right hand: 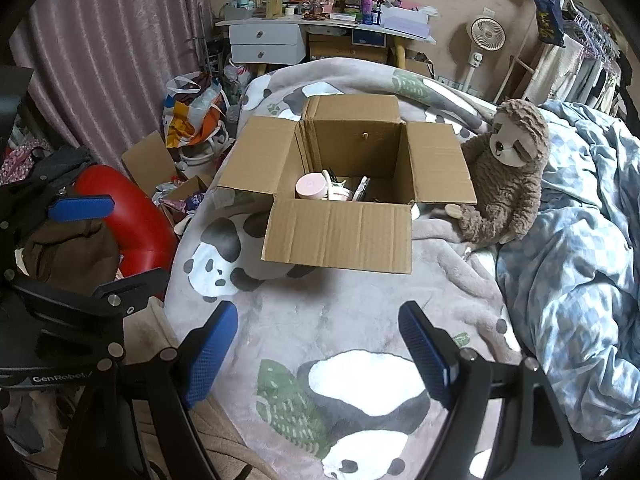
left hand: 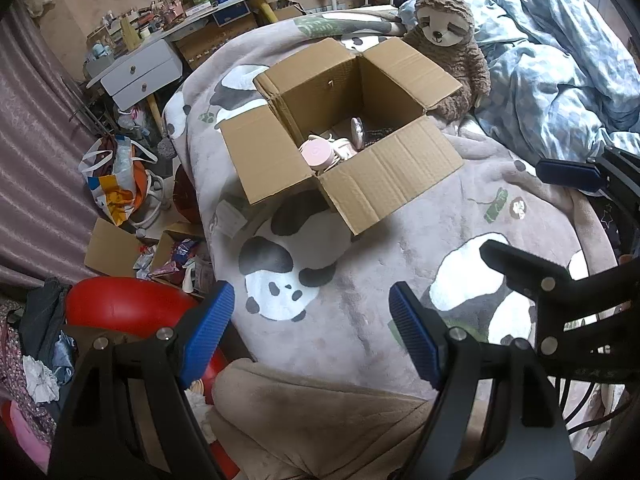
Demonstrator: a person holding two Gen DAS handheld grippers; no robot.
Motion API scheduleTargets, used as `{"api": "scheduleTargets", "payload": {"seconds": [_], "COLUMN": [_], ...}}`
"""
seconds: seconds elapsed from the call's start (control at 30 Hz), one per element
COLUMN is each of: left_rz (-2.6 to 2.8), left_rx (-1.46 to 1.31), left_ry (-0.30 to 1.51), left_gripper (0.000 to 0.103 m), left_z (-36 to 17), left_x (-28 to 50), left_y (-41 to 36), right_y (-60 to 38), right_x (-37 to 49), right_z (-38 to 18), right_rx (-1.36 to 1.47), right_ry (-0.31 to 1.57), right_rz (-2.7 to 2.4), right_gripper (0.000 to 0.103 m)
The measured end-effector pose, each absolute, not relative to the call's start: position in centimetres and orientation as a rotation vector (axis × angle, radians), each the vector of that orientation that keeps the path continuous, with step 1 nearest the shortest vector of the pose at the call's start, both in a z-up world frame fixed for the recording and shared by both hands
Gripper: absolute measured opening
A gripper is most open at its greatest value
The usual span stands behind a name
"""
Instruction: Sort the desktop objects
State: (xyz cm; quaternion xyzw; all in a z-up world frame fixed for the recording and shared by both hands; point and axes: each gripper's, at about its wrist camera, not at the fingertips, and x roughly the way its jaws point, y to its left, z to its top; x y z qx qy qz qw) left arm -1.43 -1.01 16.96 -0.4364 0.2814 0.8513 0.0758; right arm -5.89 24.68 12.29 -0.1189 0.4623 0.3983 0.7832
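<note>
An open cardboard box (left hand: 344, 184) (right hand: 340, 236) stands on the panda blanket (left hand: 360, 280) (right hand: 320, 312) on the bed. Inside it lie a pink round object (left hand: 318, 156) (right hand: 310, 188) and several small items. My left gripper (left hand: 312, 332) is open and empty, held above the blanket in front of the box. My right gripper (right hand: 318, 354) is open and empty, also in front of the box. The right gripper's blue pad shows at the right edge of the left wrist view (left hand: 568, 174). The left gripper's pad shows at the left of the right wrist view (right hand: 80, 208).
A plush sloth (left hand: 452, 52) (right hand: 508, 172) sits right of the box. A blue duvet (left hand: 560, 80) (right hand: 580, 260) lies beyond it. A red stool (left hand: 128, 304) (right hand: 132, 220), bags and boxes crowd the floor left of the bed. A cluttered desk (right hand: 320, 24) stands behind.
</note>
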Motion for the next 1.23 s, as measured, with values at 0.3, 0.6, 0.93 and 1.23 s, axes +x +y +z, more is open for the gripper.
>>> {"api": "scheduleTargets", "payload": {"seconds": [0.3,0.6,0.93,1.23], "left_rz": [2.521,2.509,2.496,2.485], "left_rx": [-1.287,-1.291,-1.274,-1.271], "left_ry": [0.855,0.863,0.879,0.880], "left_gripper": [0.079,0.079,0.080,0.080], "left_z": [16.95,16.74,16.61,16.76], "left_x": [-1.32,-1.09,-1.20,-1.27], "left_y": [-0.96,-1.01,-1.11,-0.87], "right_y": [24.61,24.45,24.51,24.37], "right_x": [-5.87,-6.10,-6.09,-5.93], "right_z": [12.20,11.84,11.63,11.72], "right_rx": [-0.262,-0.270,-0.277,-0.277], "right_ry": [0.998,1.006,1.004,1.006], "right_rz": [0.858,0.861,0.861,0.860], "right_gripper": [0.084,0.084,0.084,0.084]}}
